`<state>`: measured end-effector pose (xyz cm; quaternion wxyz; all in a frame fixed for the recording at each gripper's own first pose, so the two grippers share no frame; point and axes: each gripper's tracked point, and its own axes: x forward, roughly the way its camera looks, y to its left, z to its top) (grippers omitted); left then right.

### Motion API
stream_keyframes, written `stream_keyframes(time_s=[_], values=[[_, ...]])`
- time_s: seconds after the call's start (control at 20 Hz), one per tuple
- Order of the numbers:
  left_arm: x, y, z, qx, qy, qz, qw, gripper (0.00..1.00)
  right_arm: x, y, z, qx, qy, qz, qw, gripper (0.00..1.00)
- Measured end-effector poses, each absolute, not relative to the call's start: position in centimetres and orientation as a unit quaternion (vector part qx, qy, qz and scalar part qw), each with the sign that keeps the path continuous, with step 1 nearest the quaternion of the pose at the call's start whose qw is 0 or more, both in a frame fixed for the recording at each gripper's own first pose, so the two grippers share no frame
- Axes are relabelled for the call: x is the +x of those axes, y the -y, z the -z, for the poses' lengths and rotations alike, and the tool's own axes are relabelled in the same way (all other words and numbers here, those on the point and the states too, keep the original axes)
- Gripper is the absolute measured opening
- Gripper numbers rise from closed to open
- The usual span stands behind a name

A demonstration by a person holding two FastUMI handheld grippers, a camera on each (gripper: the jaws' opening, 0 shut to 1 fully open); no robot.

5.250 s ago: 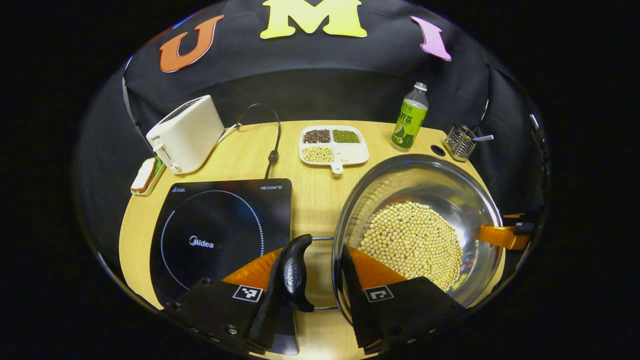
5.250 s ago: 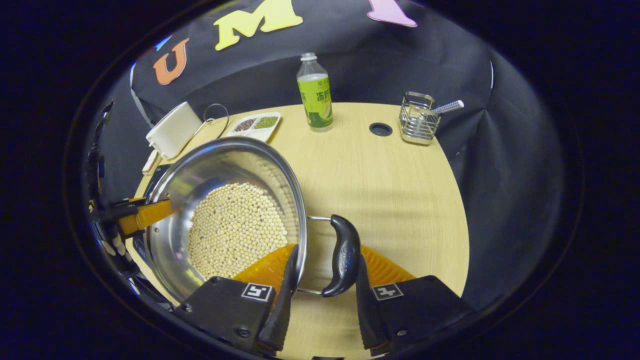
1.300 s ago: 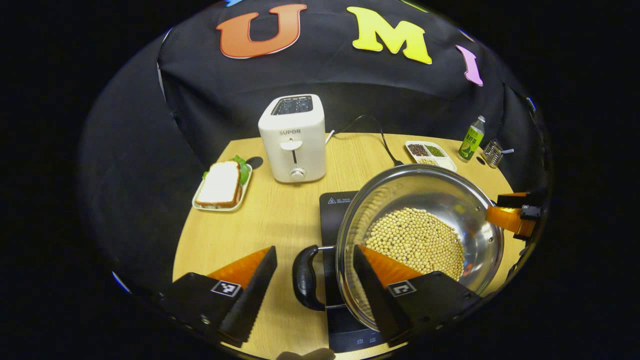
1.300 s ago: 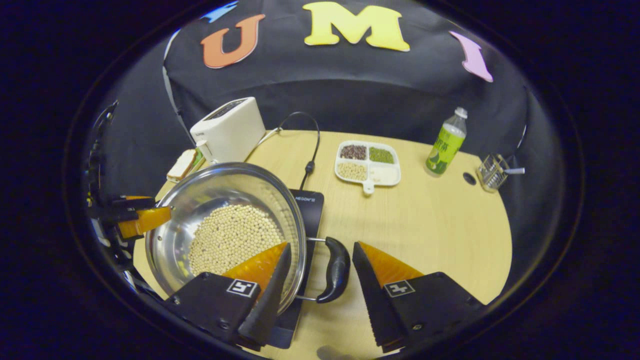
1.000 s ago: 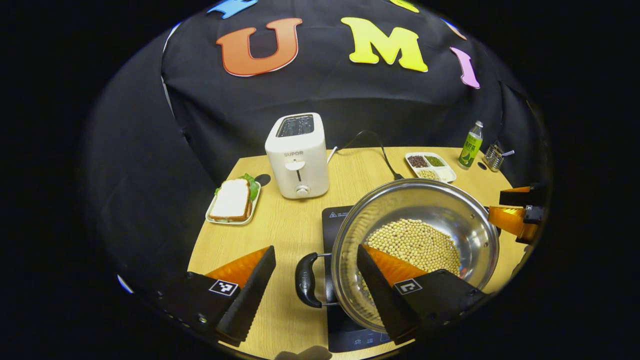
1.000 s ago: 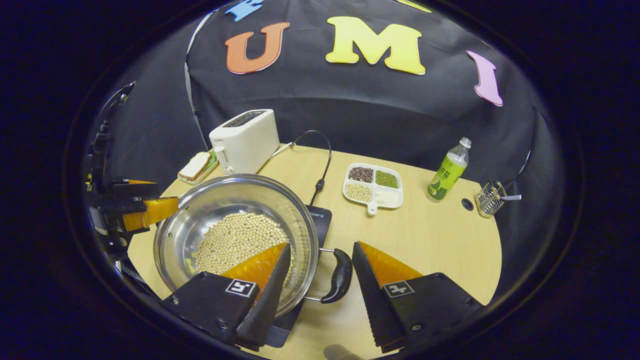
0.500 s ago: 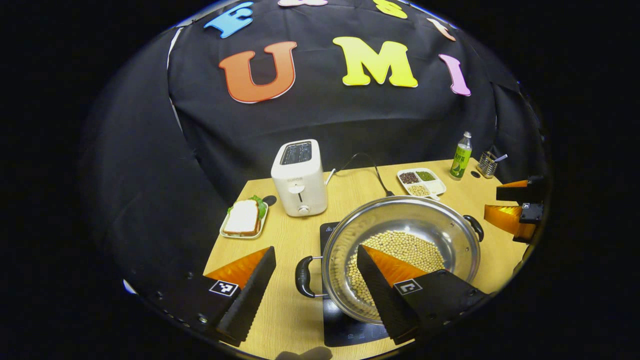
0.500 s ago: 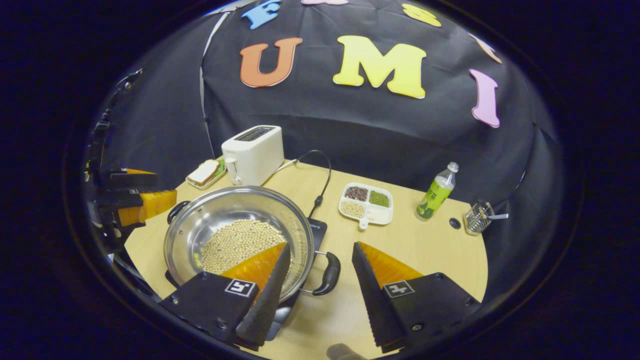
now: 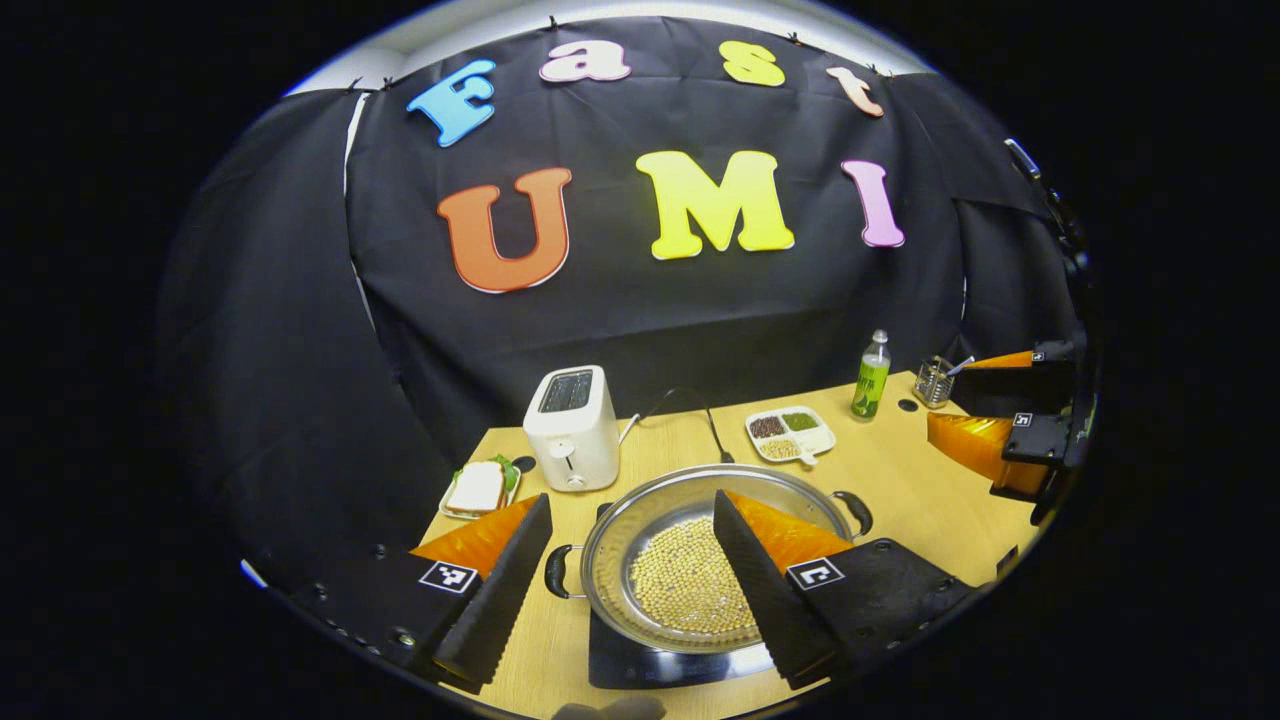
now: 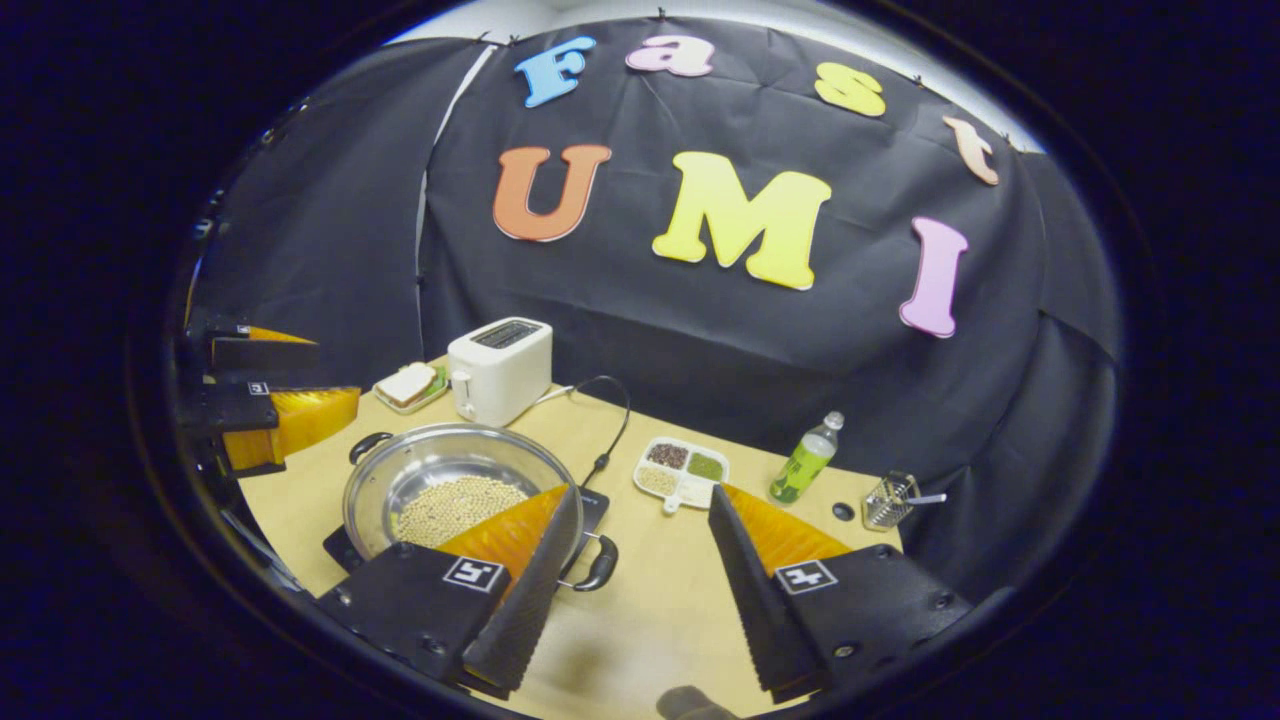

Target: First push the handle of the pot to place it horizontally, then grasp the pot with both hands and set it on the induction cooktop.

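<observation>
**Pot on the cooktop, both grippers free**

The pot [image 9: 690,570] of beans sits on the induction cooktop [image 9: 640,668], ahead of and below the left gripper [image 9: 632,520], whose fingers are spread wide and hold nothing. The right gripper [image 10: 640,510] is likewise spread and empty, with the pot's black handle [image 10: 598,566] just below its near finger.

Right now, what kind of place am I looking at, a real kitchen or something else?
Probably a staged kitchen setup in a booth, not a real kitchen: one wooden table holds a pot of beans on a cooktop, a toaster and a sandwich, with black cloth draped behind instead of walls.
</observation>
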<state>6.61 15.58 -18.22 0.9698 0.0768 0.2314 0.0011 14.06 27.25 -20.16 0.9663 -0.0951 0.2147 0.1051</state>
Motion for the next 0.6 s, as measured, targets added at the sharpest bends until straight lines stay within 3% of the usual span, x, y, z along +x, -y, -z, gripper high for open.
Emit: stream_keyframes(time_s=[0.05, 0.15, 0.6], values=[[6.4, -14.8, 17.3, 0.077, -0.221, -0.003, 0.972, 0.96, 13.7, -26.9, 19.3, -0.088, -0.206, -0.106, 0.969, 0.93], [6.2, -13.8, 15.2, 0.08, -0.2, -0.015, 0.976, 0.96, 13.2, -25.4, 17.3, -0.076, -0.189, -0.102, 0.974, 1.0], [4.7, -5.0, 4.2, 0.06, -0.075, -0.022, 0.995, 0.96, 8.8, -15.8, 7.1, -0.034, -0.096, -0.084, 0.991, 1.0]])
